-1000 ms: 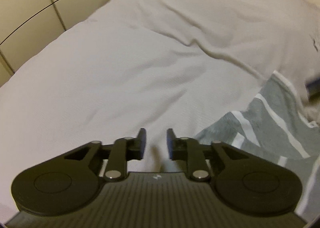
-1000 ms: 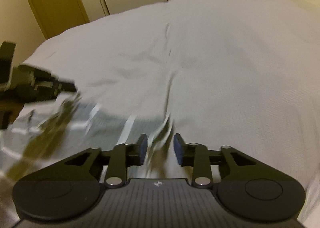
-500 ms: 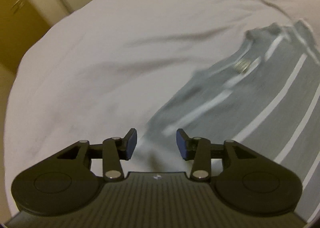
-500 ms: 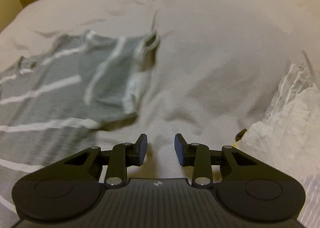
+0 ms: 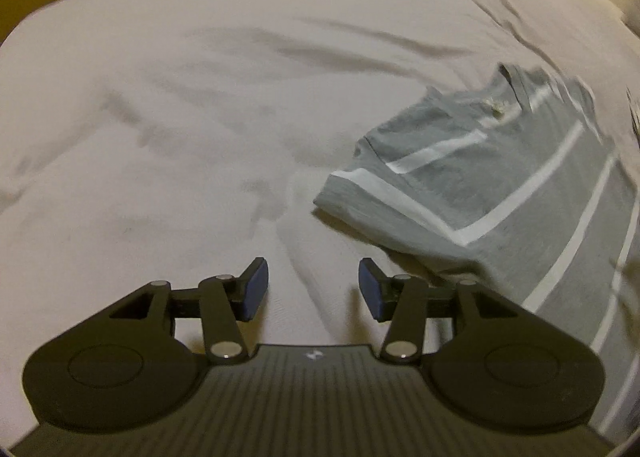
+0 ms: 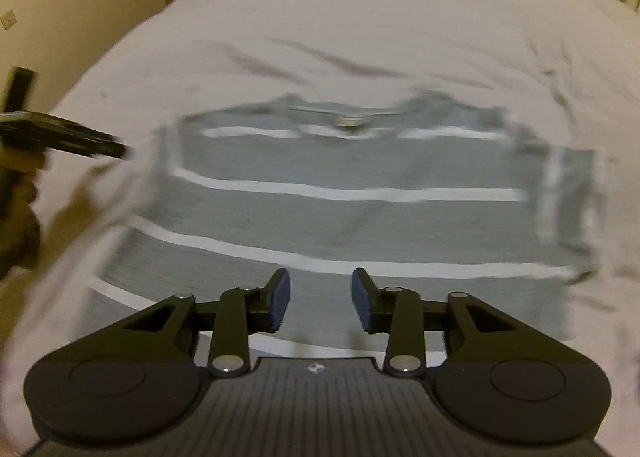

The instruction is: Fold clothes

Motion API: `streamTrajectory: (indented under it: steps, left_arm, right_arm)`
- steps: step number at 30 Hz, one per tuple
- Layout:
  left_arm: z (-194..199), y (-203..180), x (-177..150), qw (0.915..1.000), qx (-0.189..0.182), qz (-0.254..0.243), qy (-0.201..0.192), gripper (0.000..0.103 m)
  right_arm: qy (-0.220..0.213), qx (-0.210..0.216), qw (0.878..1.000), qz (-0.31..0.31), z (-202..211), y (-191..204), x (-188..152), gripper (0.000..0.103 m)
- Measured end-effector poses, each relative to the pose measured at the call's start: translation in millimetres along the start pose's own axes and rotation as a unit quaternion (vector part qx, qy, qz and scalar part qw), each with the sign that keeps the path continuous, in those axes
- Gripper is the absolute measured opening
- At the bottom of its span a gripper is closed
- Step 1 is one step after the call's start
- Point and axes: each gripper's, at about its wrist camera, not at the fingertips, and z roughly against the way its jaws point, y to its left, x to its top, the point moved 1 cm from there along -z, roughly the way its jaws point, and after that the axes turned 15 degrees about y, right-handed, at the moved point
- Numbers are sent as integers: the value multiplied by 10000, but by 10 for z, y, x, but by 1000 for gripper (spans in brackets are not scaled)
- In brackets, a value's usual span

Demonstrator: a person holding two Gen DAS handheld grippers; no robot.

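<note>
Left wrist view: the left gripper [image 5: 312, 289] hovers over the white bed [image 5: 180, 117], its blue-padded fingers [image 5: 256, 289] apart and just widened, nothing between them. The grey T-shirt [image 5: 500, 193] with white stripes lies to the right, its sleeve hem nearest; bare sheet spreads left. A small neck label shows, unreadable.

Right wrist view: the right gripper [image 6: 319, 299], fingers apart and empty, hangs over the shirt's [image 6: 352, 217] lower half. The shirt lies flat and blurred, collar farthest, with free sheet all around. The left gripper [image 6: 120, 151] points in beside the shirt's left edge.
</note>
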Motion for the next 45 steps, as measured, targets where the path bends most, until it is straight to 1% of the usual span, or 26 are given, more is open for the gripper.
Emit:
streamTrajectory:
  steps: [2, 4, 5, 6, 8, 10, 11, 12, 13, 14, 16, 21, 23, 24, 27, 29, 30, 32, 34, 35, 36, 38, 39, 40, 42, 45]
  left_arm:
    - [-98, 8, 61, 9984, 105, -550, -20, 45]
    - [-212, -3, 156, 9935, 149, -1120, -98, 45]
    - [-257, -11, 216, 9897, 75, -1423, -151, 45]
    - [-297, -14, 258, 9864, -40, -1631, -216, 46]
    - [-338, -12, 334, 9780, -406, -2024, -311, 46]
    - [-377, -5, 415, 9697, -904, -2260, -195, 42]
    - [-400, -2, 454, 9654, -1136, -2345, -98, 28]
    - [-397, -3, 478, 9630, -1221, -2402, -7, 8]
    - [-392, -4, 501, 9605, -1304, -2459, 83, 1]
    - [-388, -5, 525, 9577, -1387, -2515, 174, 1]
    - [-296, 75, 584, 9582, -1619, -2342, 272, 1]
    - [20, 386, 773, 9625, -1806, -1981, 406, 0]
    - [82, 471, 830, 9679, -1627, -1872, 398, 0]
    - [105, 527, 845, 9718, -1499, -1784, 360, 0]
    - [120, 705, 822, 9805, -1294, -1452, 278, 0]
    - [98, 783, 756, 9830, -1239, -1333, 252, 0]
    - [83, 814, 695, 9836, -1261, -1265, 245, 2]
    - [44, 849, 570, 9846, -1308, -1133, 237, 3]
    - [6, 853, 438, 9849, -1372, -1028, 245, 3]
    - [-13, 837, 367, 9849, -1396, -997, 250, 3]
    - [-23, 822, 315, 9849, -1406, -975, 257, 5]
    - [-16, 810, 203, 9857, -1404, -897, 238, 8]
    - [1, 824, 165, 9862, -1400, -858, 208, 10]
    - [21, 839, 136, 9868, -1387, -821, 178, 11]
    - [63, 880, 86, 9879, -1364, -729, 110, 15]
    - [92, 926, 85, 9892, -1320, -629, 84, 22]
  right_arm:
    - [136, 72, 9997, 206, -191, 446, 54, 40]
    - [212, 101, 9975, 671, -337, 879, 98, 40]
    - [246, 110, 9956, 895, -409, 1087, 120, 41]
    - [241, 74, 9942, 1047, -471, 1225, 147, 43]
    - [232, 2, 9907, 1343, -594, 1494, 201, 47]
    - [247, -53, 9883, 1505, -691, 1635, 252, 48]
    - [253, -81, 9870, 1584, -737, 1701, 278, 48]
    - [249, -112, 9861, 1640, -762, 1720, 309, 48]
    - [246, -142, 9852, 1692, -788, 1740, 340, 48]
    - [251, -163, 9848, 1710, -818, 1757, 368, 48]
    - [216, -257, 9829, 1811, -853, 1807, 404, 48]
    - [170, -466, 9754, 2150, -955, 1961, 472, 48]
    - [175, -548, 9708, 2327, -1016, 2041, 495, 48]
    - [172, -623, 9669, 2468, -1069, 2094, 509, 48]
    - [163, -836, 9542, 2869, -1212, 2256, 546, 48]
    - [135, -1094, 9413, 3191, -1309, 2361, 553, 48]
    - [146, -1239, 9342, 3341, -1352, 2401, 554, 48]
    - [369, -1702, 9120, 3714, -1504, 2473, 541, 48]
    - [439, -1976, 8979, 3909, -1584, 2492, 522, 48]
    - [397, -2096, 8905, 4020, -1611, 2505, 509, 47]
    - [355, -2208, 8832, 4123, -1635, 2518, 497, 44]
    - [262, -2282, 8770, 4220, -1638, 2510, 492, 26]
    - [217, -2311, 8747, 4255, -1636, 2505, 492, 0]
    - [185, -2254, 8802, 4172, -1599, 2485, 507, 0]
    - [-51, -1991, 8981, 3921, -1424, 2443, 538, 0]
    - [-584, -1163, 9177, 3753, -1088, 2478, 511, 0]
